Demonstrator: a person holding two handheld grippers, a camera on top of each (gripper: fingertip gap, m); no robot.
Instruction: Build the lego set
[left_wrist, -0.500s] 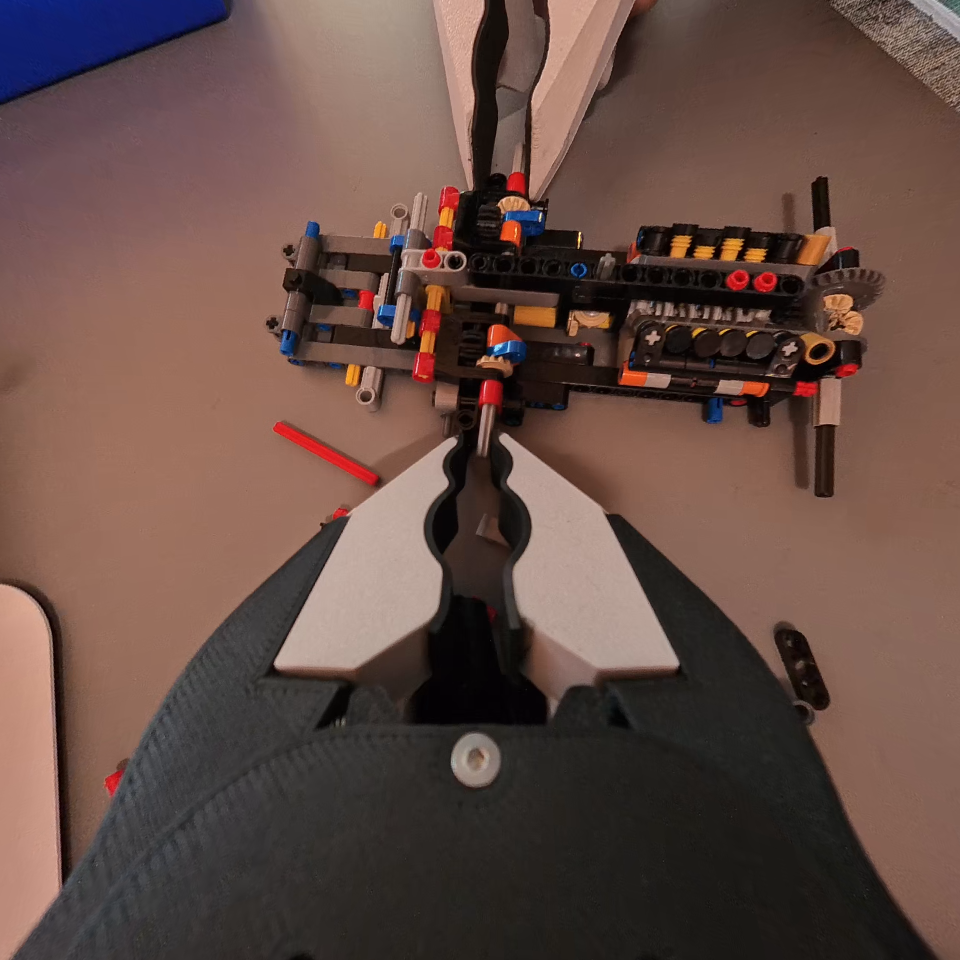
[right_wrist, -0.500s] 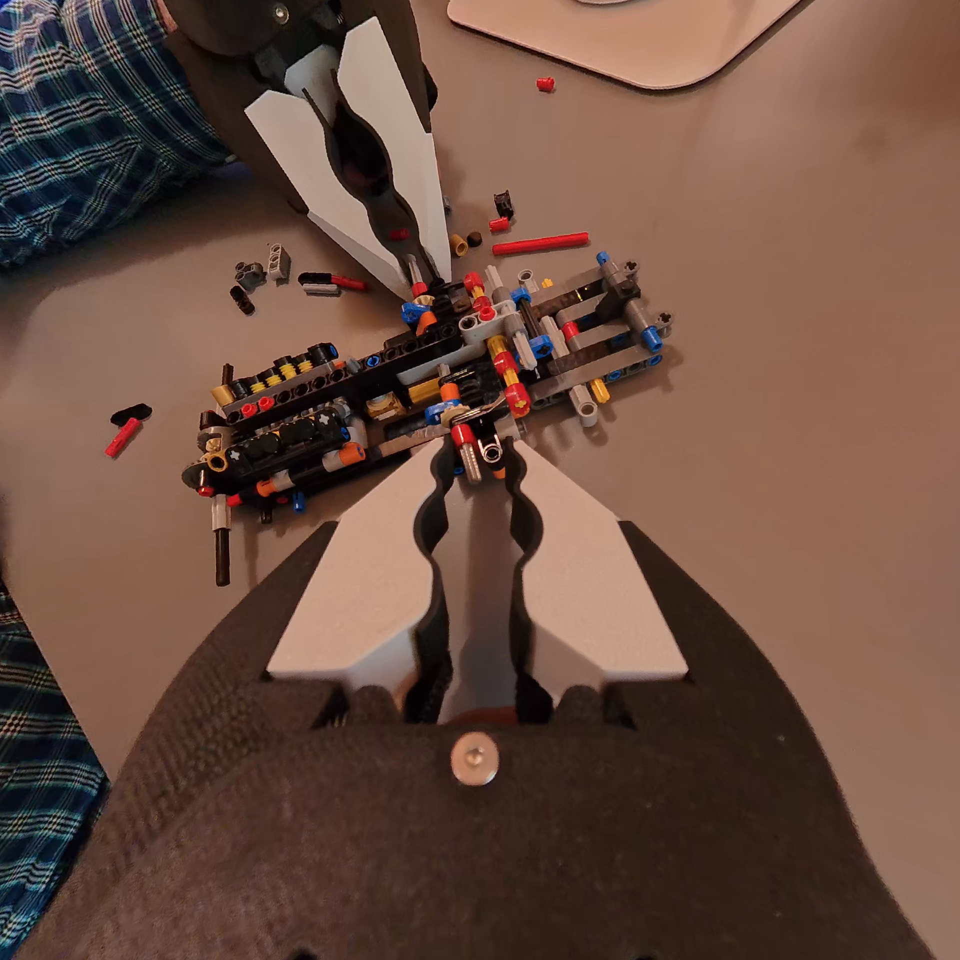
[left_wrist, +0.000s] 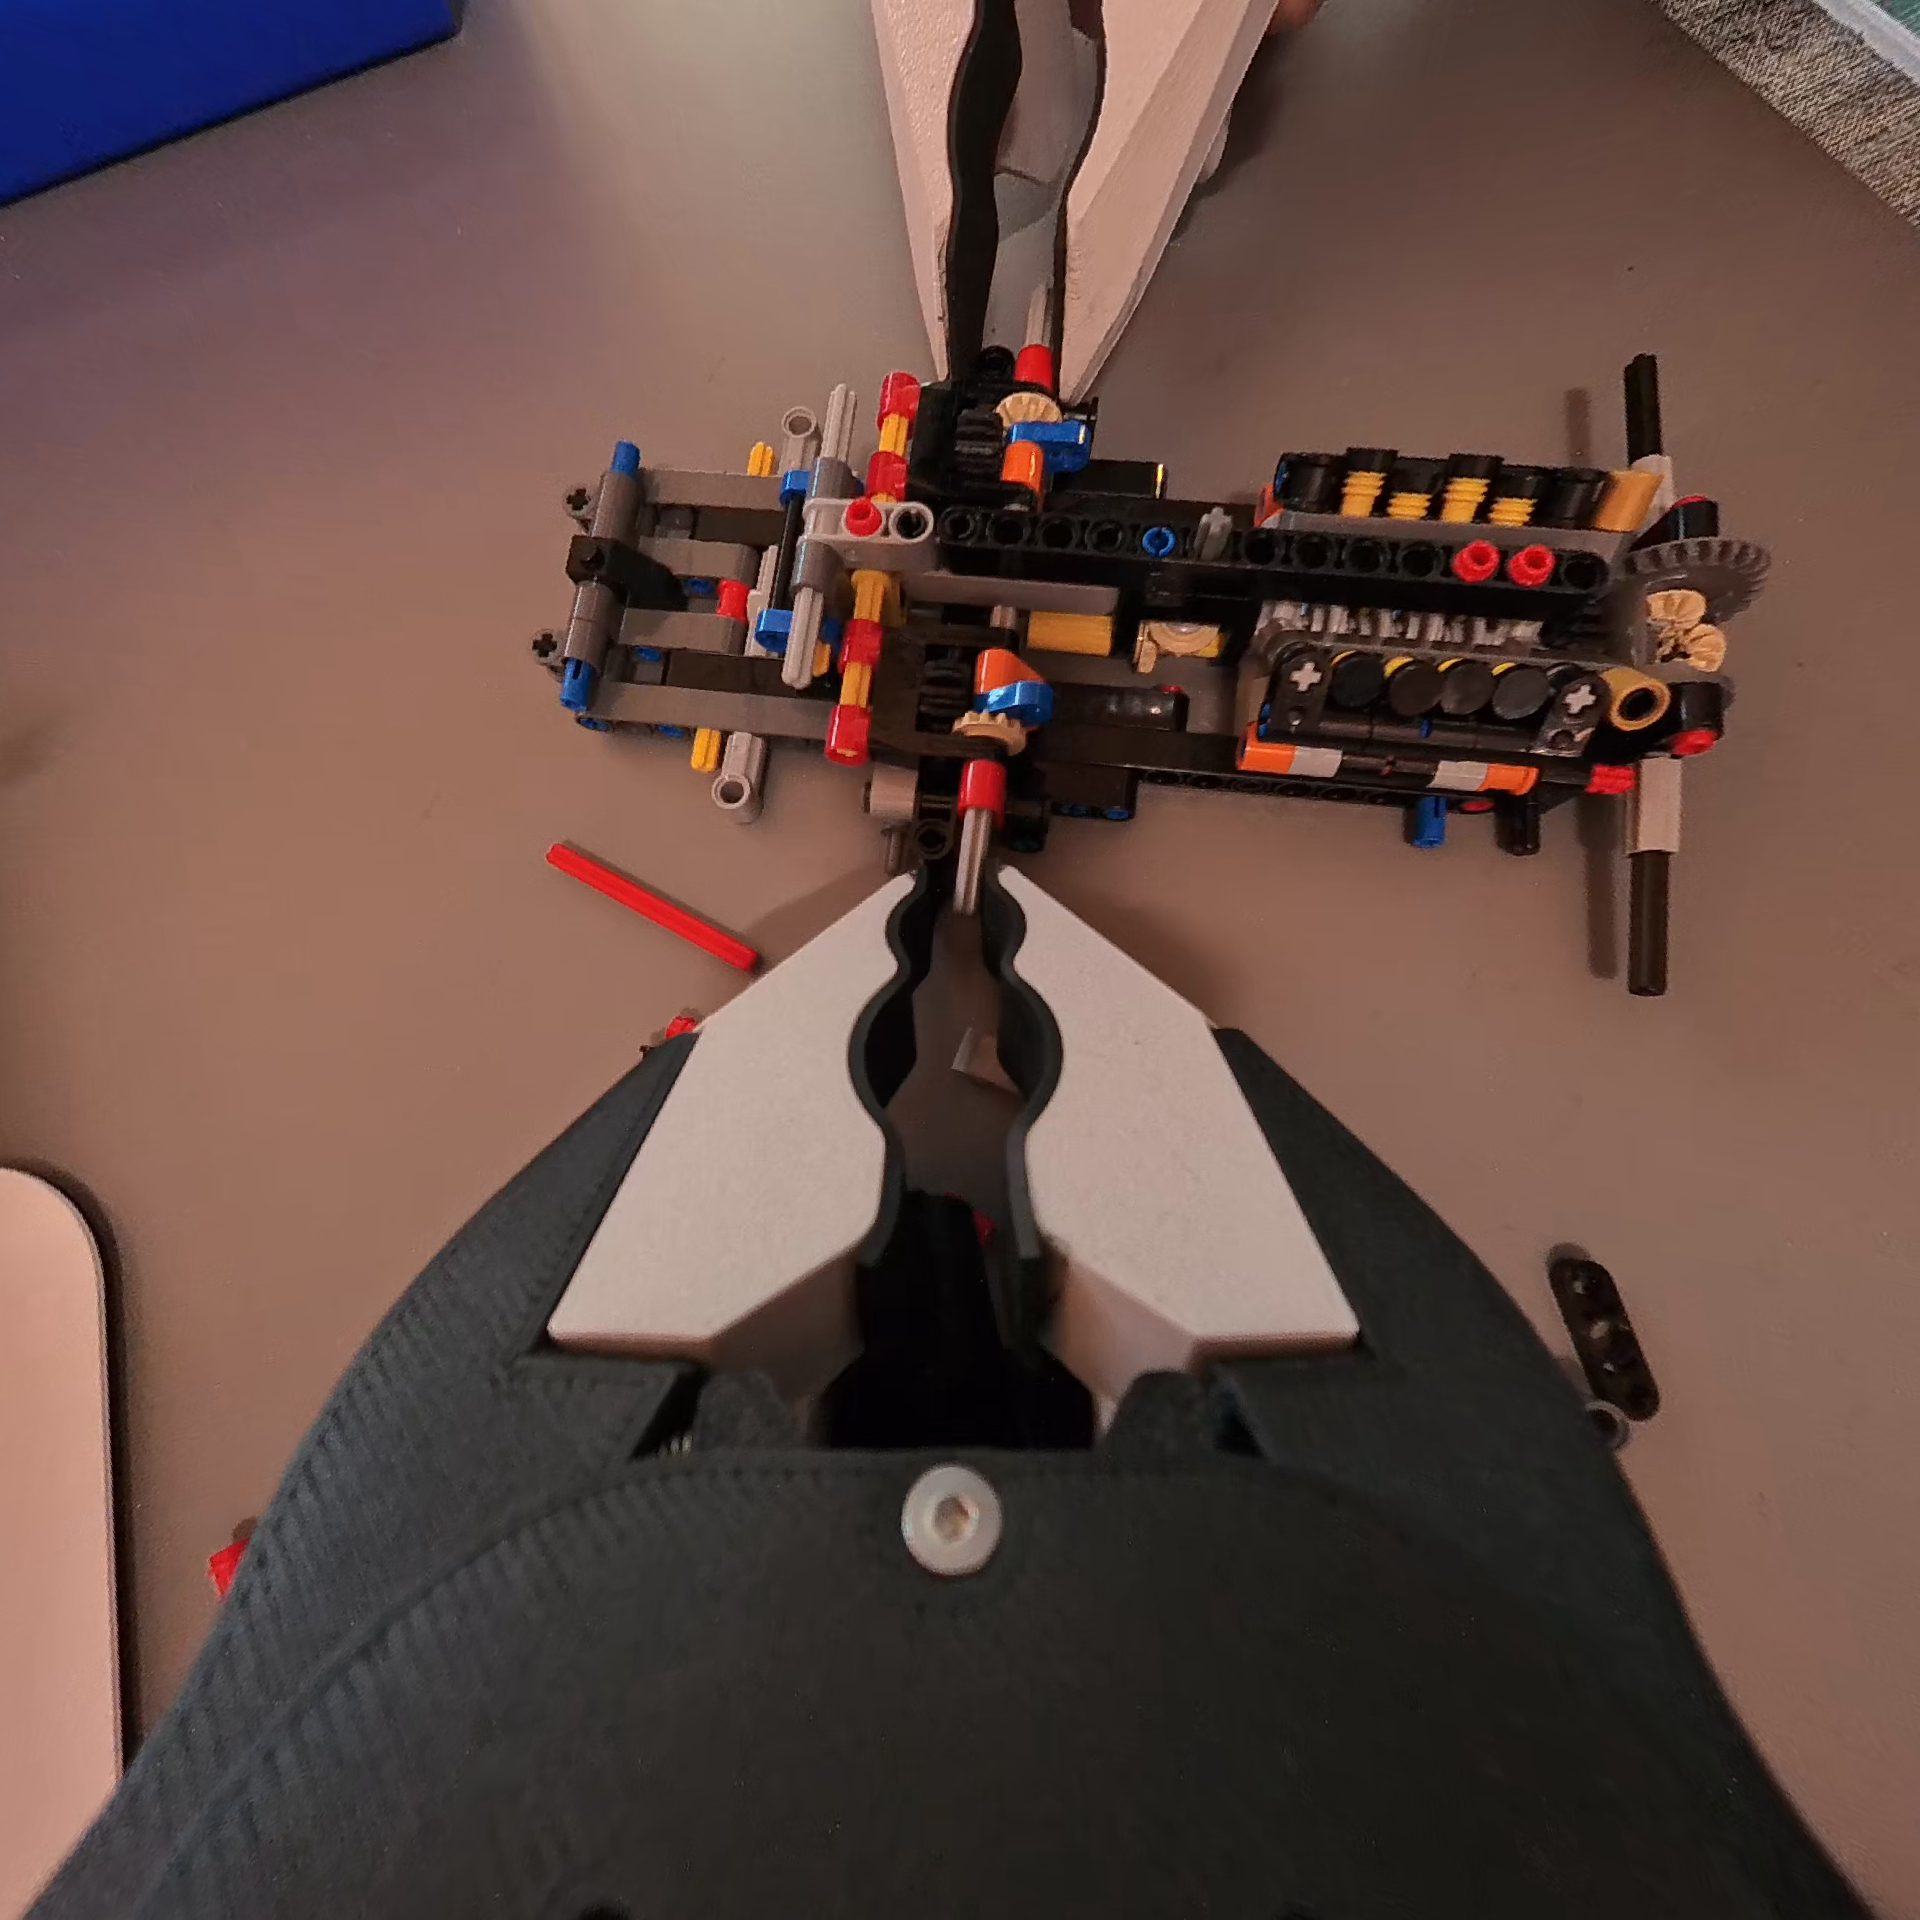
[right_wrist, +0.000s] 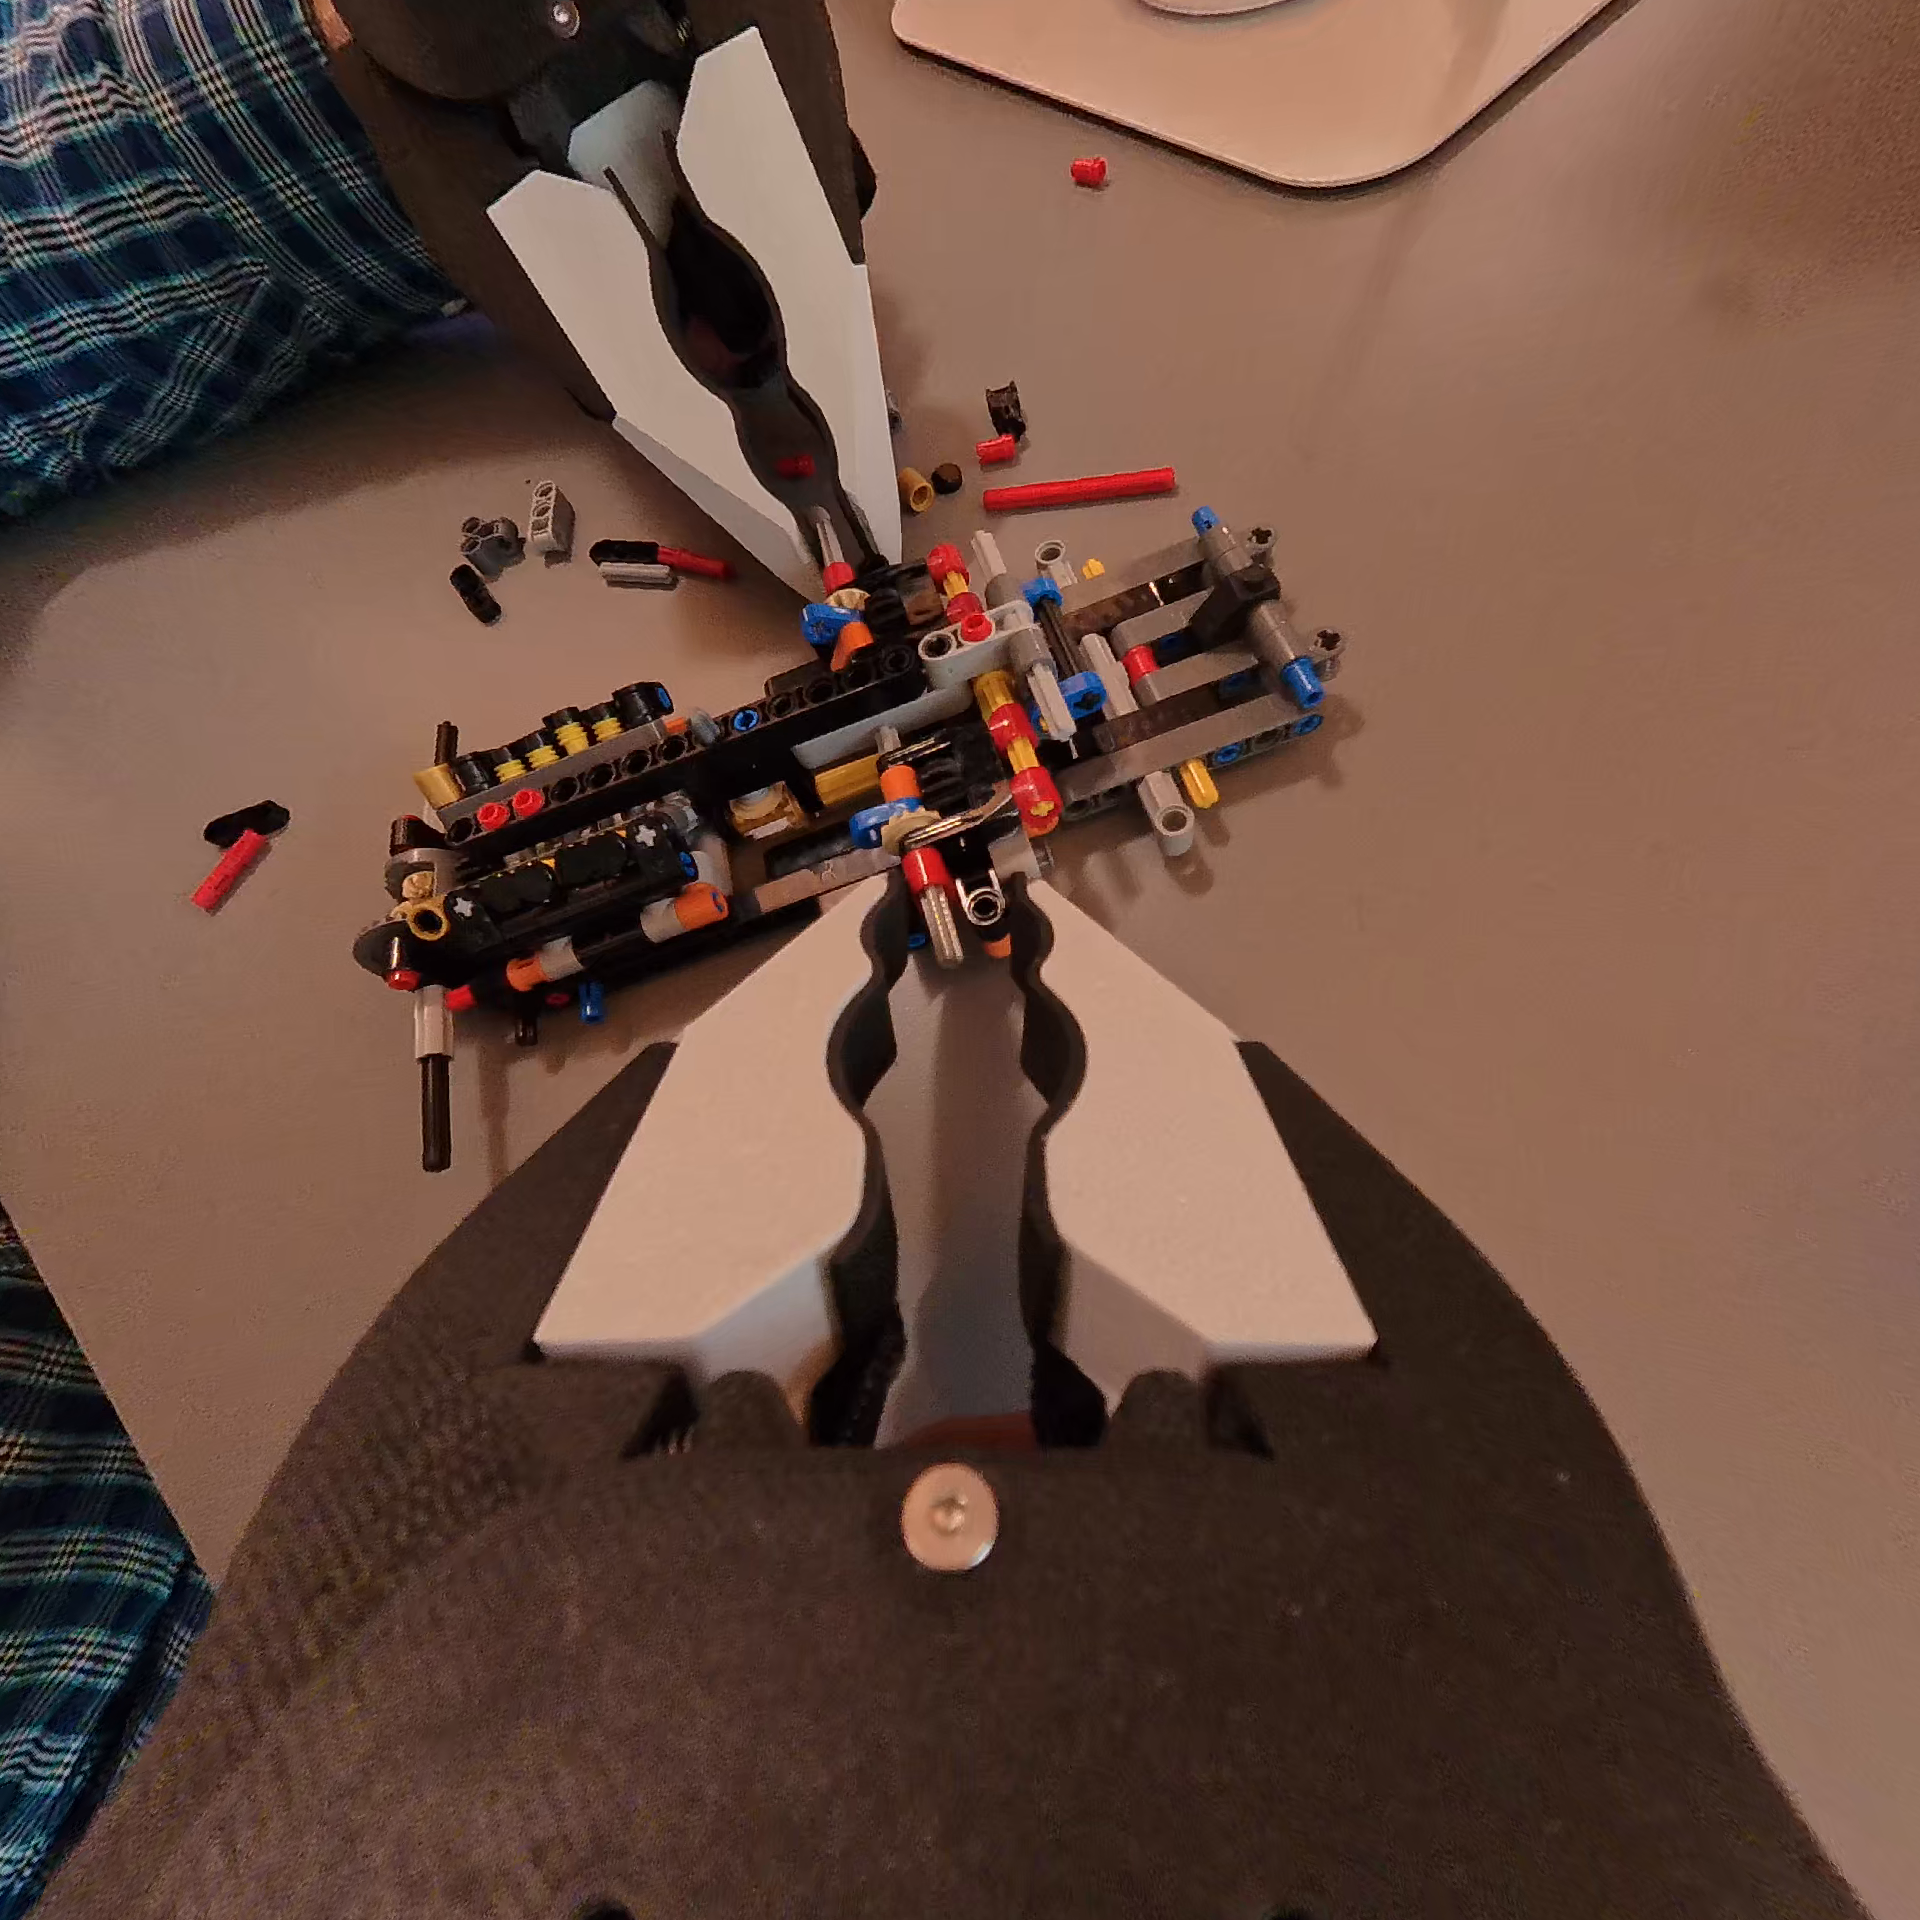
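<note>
We are holding the left gripper (left_wrist: 961, 899) narrow around a grey axle (left_wrist: 972, 868) sticking out of the lego model (left_wrist: 1049, 613); the right gripper (right_wrist: 951, 920) is closing likewise on the opposite axle (right_wrist: 940, 914). The model is lying between both on the table (left_wrist: 312, 364), largely built. Loose pieces, like a red rod (left_wrist: 649, 904) beside us, are still waiting.

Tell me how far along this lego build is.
Partly done. The chassis already carries its beams, gears and engine block. In hand: the left claw and right claw each sit at a grey axle end on opposite sides. Left: loose parts, such as the red axle and black beam, are unfitted.
</note>
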